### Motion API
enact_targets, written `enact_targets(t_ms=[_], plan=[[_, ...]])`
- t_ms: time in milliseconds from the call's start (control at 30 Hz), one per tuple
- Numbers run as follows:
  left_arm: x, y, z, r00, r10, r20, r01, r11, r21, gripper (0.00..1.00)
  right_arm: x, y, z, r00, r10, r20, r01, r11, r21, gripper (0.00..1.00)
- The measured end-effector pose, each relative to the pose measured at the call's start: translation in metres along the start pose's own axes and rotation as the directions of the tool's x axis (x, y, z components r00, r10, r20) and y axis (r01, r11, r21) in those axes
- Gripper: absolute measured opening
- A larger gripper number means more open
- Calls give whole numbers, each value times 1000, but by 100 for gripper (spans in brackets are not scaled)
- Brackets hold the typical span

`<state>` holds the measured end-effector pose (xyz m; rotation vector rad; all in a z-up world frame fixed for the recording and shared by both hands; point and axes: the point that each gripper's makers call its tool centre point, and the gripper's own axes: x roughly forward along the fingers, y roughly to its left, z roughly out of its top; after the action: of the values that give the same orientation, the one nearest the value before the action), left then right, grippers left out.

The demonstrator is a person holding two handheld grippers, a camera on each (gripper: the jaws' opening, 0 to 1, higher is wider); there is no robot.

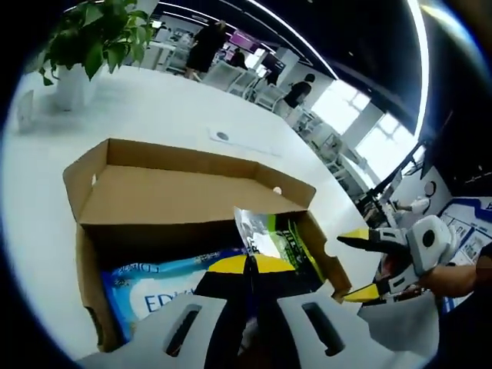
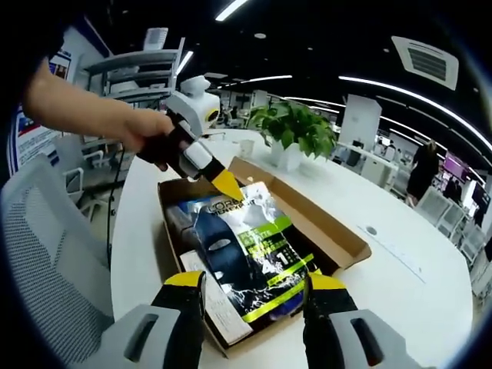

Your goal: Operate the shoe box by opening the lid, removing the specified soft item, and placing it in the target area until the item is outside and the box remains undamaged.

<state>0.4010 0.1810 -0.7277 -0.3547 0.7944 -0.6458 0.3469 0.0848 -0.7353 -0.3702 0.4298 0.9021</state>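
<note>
Box [image 2: 338,231] lid open; my left gripper [image 2: 228,183] pinches soft pack [image 2: 254,246] above box, right gripper [image 2: 254,286] wide; placing remains.

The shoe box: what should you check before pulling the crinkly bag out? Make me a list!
1. Shoe box lid open: ok.
2. Left hand-held gripper shut on the green-and-silver bag by its top edge: ok.
3. Right hand-held gripper open, jaws either side of the bag: ok.
4. Bag clear of the box walls: not ok, its lower part sits inside.
5. Blue pack left in the box: ok.
6. Box undamaged: cannot tell.
</note>
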Motion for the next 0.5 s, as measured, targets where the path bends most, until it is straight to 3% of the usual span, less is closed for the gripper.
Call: enact_targets(t_ms=[267, 500], plan=[[-3, -6, 10, 1000, 24, 6, -24, 1000, 17, 0, 14, 7, 2, 1000, -12, 3, 12, 1000, 1, 48], [-1, -9, 13, 999, 53, 11, -53, 999, 12, 0, 26, 9, 1, 1000, -27, -14, 26, 999, -47, 47]])
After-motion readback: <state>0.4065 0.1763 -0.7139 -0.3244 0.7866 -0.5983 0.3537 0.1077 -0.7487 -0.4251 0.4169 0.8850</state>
